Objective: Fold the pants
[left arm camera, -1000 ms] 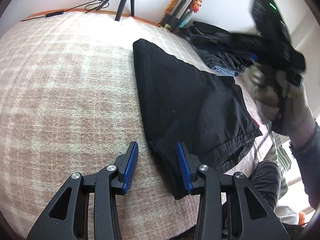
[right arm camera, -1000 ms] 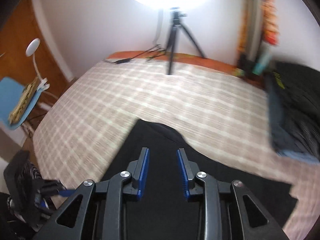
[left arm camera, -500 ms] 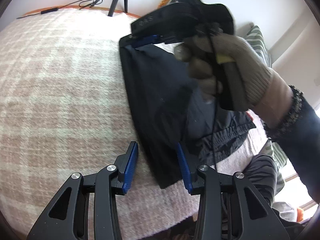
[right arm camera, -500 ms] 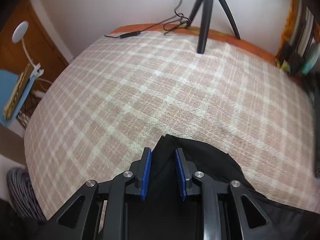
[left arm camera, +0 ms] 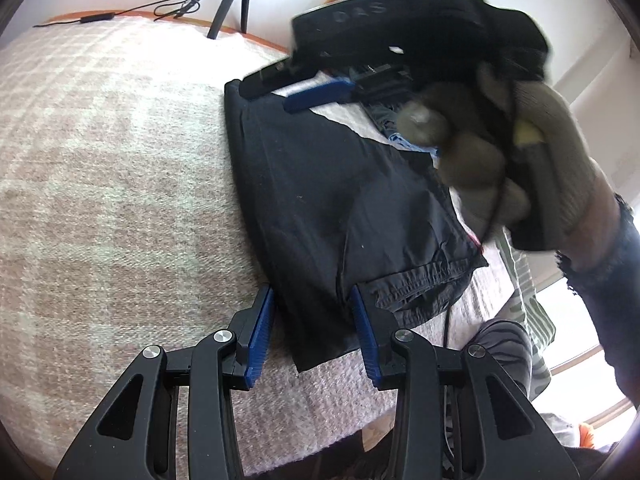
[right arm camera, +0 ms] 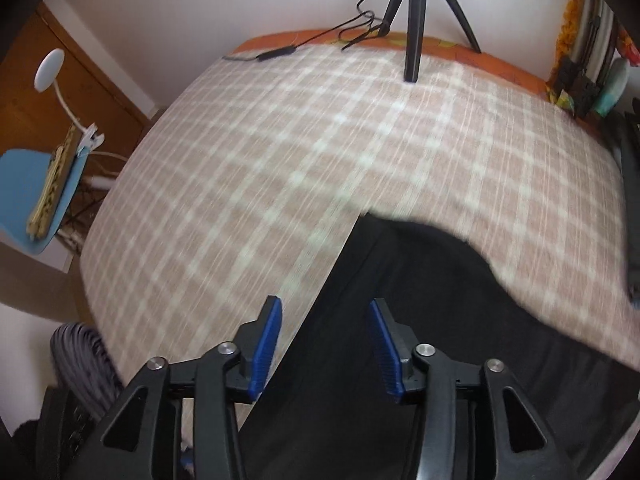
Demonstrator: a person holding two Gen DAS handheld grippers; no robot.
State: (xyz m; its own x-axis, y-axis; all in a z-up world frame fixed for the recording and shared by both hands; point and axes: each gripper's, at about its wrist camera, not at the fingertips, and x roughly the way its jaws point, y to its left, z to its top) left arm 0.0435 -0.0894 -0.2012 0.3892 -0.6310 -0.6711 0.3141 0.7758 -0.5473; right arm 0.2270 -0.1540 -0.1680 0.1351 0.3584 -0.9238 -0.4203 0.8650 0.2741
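Black pants (left arm camera: 340,208) lie folded lengthwise on the pink plaid blanket (left arm camera: 100,200). Their near end, beside the elastic waistband (left arm camera: 424,284), lies between the blue pads of my left gripper (left arm camera: 314,320). Its jaws are closing a little, and the left pad still stands off the cloth. In the left wrist view my right gripper (left arm camera: 298,86), held by a gloved hand (left arm camera: 500,160), hovers over the far corner of the pants. Its jaws are opening. In the right wrist view the right gripper (right arm camera: 326,340) straddles the pants' left edge (right arm camera: 332,280) without pinching it.
A black tripod (right arm camera: 412,20) and a cable (right arm camera: 280,52) stand at the blanket's far edge. A pile of dark clothes (right arm camera: 628,200) lies at the right. A blue chair (right arm camera: 40,200) and a lamp (right arm camera: 48,72) stand left of the bed.
My right gripper swung in from the right to the pants' far corner, pinched it, then opened and let it drop. The left gripper barely moved.
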